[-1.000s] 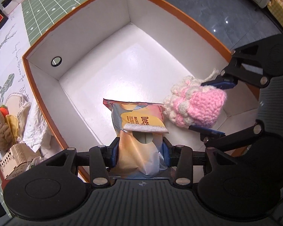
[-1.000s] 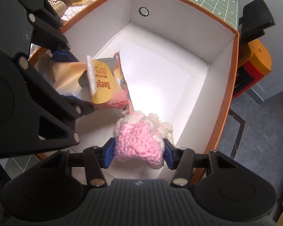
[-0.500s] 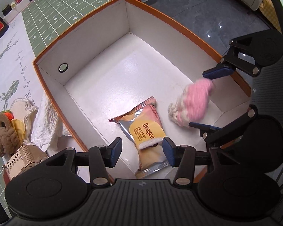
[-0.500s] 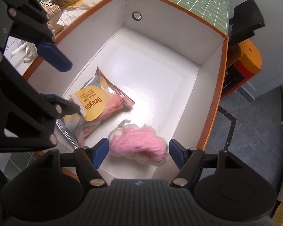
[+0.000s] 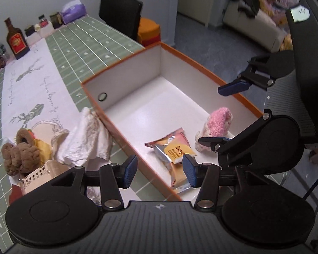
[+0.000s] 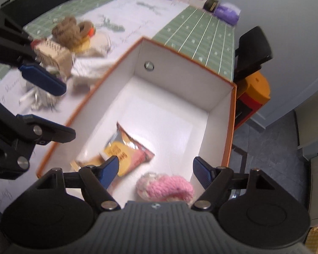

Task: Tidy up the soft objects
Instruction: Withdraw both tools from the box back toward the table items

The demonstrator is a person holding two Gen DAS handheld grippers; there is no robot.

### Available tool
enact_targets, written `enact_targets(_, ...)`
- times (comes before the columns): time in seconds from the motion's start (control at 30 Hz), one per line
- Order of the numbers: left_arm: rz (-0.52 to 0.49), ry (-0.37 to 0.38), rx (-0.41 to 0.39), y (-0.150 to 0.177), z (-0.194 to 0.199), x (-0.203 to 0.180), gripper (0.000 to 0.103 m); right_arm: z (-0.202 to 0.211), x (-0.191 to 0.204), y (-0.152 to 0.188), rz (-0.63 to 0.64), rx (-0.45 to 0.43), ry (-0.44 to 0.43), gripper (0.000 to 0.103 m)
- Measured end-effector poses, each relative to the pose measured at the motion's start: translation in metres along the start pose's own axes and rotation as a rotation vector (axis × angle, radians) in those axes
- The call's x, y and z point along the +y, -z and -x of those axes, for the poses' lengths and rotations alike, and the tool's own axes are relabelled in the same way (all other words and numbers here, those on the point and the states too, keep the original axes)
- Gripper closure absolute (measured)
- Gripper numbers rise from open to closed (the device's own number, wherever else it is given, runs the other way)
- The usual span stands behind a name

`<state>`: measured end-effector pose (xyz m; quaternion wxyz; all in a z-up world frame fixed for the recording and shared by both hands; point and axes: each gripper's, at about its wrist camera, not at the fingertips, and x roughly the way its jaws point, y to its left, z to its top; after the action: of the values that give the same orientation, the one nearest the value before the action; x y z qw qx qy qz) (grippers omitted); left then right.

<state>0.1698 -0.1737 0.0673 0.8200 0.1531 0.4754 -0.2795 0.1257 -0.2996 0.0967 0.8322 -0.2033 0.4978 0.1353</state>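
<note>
1. Both hand-held grippers, left (image 5: 158, 173) and right (image 6: 156, 173), gape wide, holding nothing.
2. Snack packet (image 5: 173, 150) and pink knit (image 6: 165, 187) lie inside the box (image 5: 125, 78).
3. Remaining soft pile (white cloth (image 5: 84, 141), brown plush (image 5: 19, 156)) sits on the counter (image 5: 42, 80), left of the box, nearer the left hand-held gripper.

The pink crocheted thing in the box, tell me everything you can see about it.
The pink crocheted piece is a small soft yarn item, pink on the body with a cream ruffled edge. It lies slumped on the white floor of the orange-rimmed box, in the near corner close to a wall, just beside the snack packet; whether they touch is unclear. Neither the right gripper nor the left gripper holds it; both are open above it.
</note>
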Motion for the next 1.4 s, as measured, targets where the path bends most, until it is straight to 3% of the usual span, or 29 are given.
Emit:
enact_targets(0.1, 0.007, -0.042, -0.061, 0.016, 0.02, 0.014, 0.045, 0.013, 0.014, -0.008, -0.036, -0.067, 0.004, 0.027)
enact_targets(0.27, 0.01, -0.172, -0.183, 0.05, 0.051, 0.034, 0.045, 0.028, 0.046, -0.017, -0.078, -0.198, -0.034, 0.027)
enact_targets(0.47, 0.131, -0.257, -0.291, 0.1, 0.068, 0.062, 0.045, 0.034, 0.102, -0.027, -0.085, -0.321, -0.078, 0.027)
enact_targets(0.67, 0.268, -0.323, -0.341, 0.15, 0.064, 0.087, 0.046, 0.016, 0.149, -0.019, -0.121, -0.41, -0.137, 0.022)
enact_targets(0.8, 0.362, -0.336, -0.376, 0.184, 0.054, 0.102, 0.046, -0.007, 0.173, -0.007, -0.193, -0.437, -0.178, 0.022)
enact_targets(1.1, 0.474, -0.377, -0.44, 0.237, 0.035, 0.126, 0.046, -0.055, 0.207, 0.025, -0.341, -0.456, -0.079, 0.022)
enact_targets(1.27, 0.425, -0.312, -0.462, 0.242, 0.026, 0.123, 0.046, -0.068, 0.21, 0.033, -0.349, -0.428, -0.062, 0.022)
enact_targets(1.4, 0.292, -0.282, -0.458, 0.225, 0.016, 0.109, 0.044, -0.068, 0.207, 0.026, -0.316, -0.439, -0.015, 0.022)
